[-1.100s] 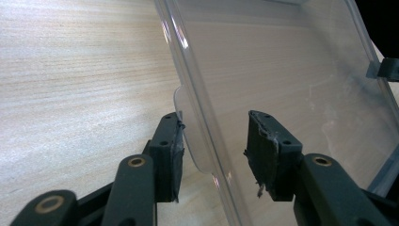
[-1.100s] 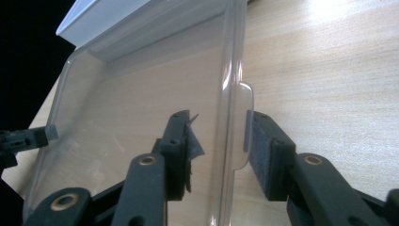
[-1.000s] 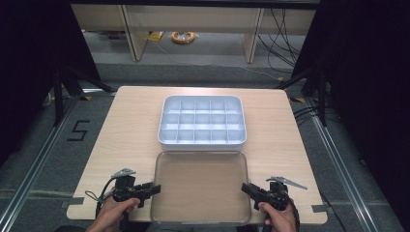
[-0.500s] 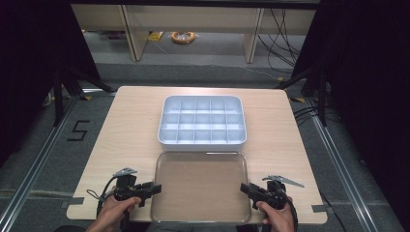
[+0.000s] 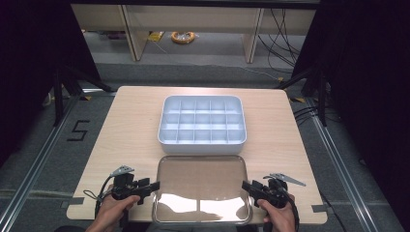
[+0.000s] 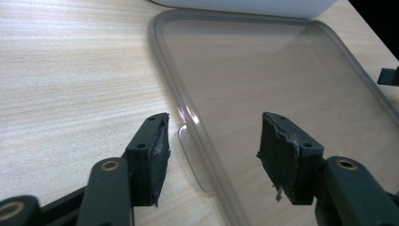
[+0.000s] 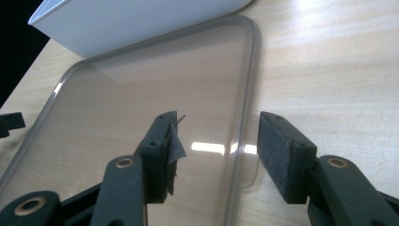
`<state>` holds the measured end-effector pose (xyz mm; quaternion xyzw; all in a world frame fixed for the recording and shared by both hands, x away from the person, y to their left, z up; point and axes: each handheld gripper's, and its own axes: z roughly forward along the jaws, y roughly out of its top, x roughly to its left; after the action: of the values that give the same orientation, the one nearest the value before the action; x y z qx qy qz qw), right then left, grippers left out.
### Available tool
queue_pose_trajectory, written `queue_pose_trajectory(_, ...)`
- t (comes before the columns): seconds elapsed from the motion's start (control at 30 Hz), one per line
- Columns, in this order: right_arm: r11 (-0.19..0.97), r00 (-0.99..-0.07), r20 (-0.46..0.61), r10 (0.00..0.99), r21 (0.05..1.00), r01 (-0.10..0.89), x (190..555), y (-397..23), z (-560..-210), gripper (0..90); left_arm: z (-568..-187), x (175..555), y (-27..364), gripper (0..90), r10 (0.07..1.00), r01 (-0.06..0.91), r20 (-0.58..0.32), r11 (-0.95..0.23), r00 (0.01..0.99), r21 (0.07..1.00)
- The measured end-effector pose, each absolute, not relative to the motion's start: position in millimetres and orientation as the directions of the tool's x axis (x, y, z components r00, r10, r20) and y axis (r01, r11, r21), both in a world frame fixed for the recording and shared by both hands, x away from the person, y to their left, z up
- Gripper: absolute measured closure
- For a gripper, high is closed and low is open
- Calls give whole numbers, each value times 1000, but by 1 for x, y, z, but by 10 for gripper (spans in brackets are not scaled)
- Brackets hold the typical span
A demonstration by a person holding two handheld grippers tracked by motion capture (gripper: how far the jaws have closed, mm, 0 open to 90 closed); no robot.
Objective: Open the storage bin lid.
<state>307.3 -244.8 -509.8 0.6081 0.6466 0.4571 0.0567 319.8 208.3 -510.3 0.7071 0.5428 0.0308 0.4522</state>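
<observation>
A clear plastic lid point(image 5: 202, 188) lies flat on the wooden table point(image 5: 130, 125) near its front edge, just in front of a white compartment box point(image 5: 202, 120). My left gripper point(image 5: 153, 186) is open at the lid's left edge; its jaws straddle the rim and a small tab point(image 6: 194, 157) there. My right gripper point(image 5: 245, 185) is open at the lid's right edge, one jaw over the lid point(image 7: 155, 94) and one outside the rim, with a tab point(image 7: 249, 172) between them. Nothing is held.
The white box point(image 6: 244, 5) has several empty compartments and touches the lid's far edge. Bare table lies to the left and right of both. Dark curtains and tripod legs point(image 5: 72, 82) flank the table; cables point(image 5: 181, 36) lie on the floor behind.
Both grippers have crept slightly inward toward the lid's side edges. The lid and the box have not moved.
</observation>
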Motion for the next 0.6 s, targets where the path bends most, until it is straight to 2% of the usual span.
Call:
queue_pose_trajectory(0.03,-144,-254,456,853,673,725,308,-245,-511,490,-510,320,209,418,794,740,-452,4,407,672)
queue_pose_trajectory(0.1,-156,-250,469,847,668,728,308,-246,-510,480,-510,320,209,404,793,740,-457,10,404,672)
queue_pose_trajectory(0.13,-195,-209,501,840,638,745,306,-243,-508,476,-509,320,209,399,791,739,-457,9,407,673)
queue_pose_trajectory(0.2,-184,-220,489,844,650,737,307,-244,-508,466,-509,320,209,388,789,737,-457,7,411,675)
queue_pose_trajectory(0.23,-150,-256,455,853,683,715,309,-247,-509,462,-509,320,209,386,788,736,-454,1,416,677)
queue_pose_trajectory(0.33,-136,-256,436,863,688,713,307,-245,-504,434,-508,320,211,374,783,736,-442,-29,438,676)
queue_pose_trajectory(0.37,-156,-249,458,853,680,717,307,-243,-504,424,-507,320,211,366,784,732,-428,-49,449,679)
queue_pose_trajectory(0.4,-119,-279,420,864,708,696,308,-245,-504,411,-507,320,211,355,787,728,-421,-50,450,684)
queue_pose_trajectory(0.47,-153,-253,450,856,689,708,307,-242,-499,379,-507,320,210,340,780,724,-432,-38,452,689)
queue_pose_trajectory(0.5,-116,-279,407,870,719,685,308,-245,-500,375,-507,319,208,334,777,727,-444,-25,447,687)
queue_pose_trajectory(0.6,-100,-303,383,873,748,656,310,-246,-499,354,-507,320,207,314,771,725,-453,-18,448,688)
